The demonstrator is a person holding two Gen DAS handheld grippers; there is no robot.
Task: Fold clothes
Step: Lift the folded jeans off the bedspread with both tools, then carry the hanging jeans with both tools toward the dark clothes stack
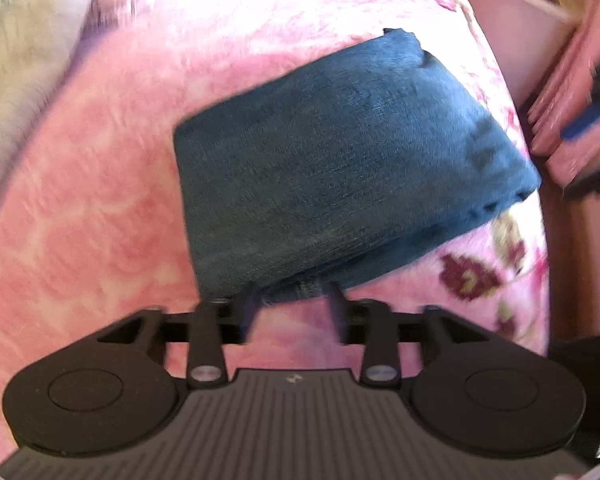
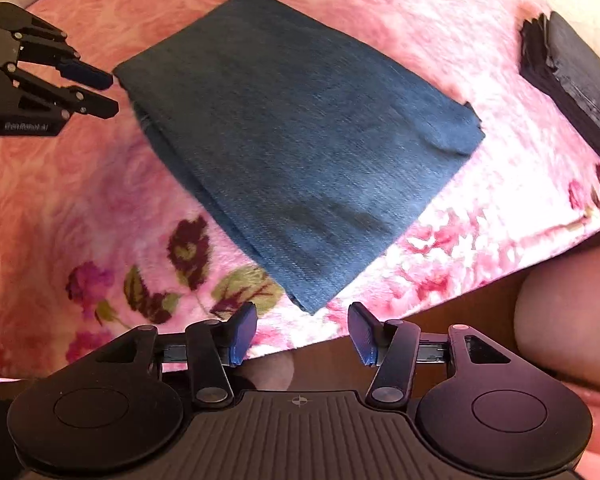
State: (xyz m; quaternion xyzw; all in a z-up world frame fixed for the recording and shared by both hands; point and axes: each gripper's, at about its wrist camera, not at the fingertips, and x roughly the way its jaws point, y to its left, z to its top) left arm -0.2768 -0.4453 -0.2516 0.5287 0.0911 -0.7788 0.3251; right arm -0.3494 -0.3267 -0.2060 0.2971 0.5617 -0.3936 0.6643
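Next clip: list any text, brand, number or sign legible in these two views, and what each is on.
"GenRobot.AI", blurred and only roughly readable: white lettering on the body of the left gripper, right wrist view.
Small crosshair mark, no letters: on the right gripper body.
Small pale mark on the left gripper's body, left wrist view: too blurred to read.

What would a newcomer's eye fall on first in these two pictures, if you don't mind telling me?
First comes the folded blue denim garment, lying flat in the middle of the pink floral blanket. Next, the right claw hangs open just off the garment's near corner, and the left claw stands open beside its left edge, neither gripping it. A dark folded pile sits at the blanket's far right.
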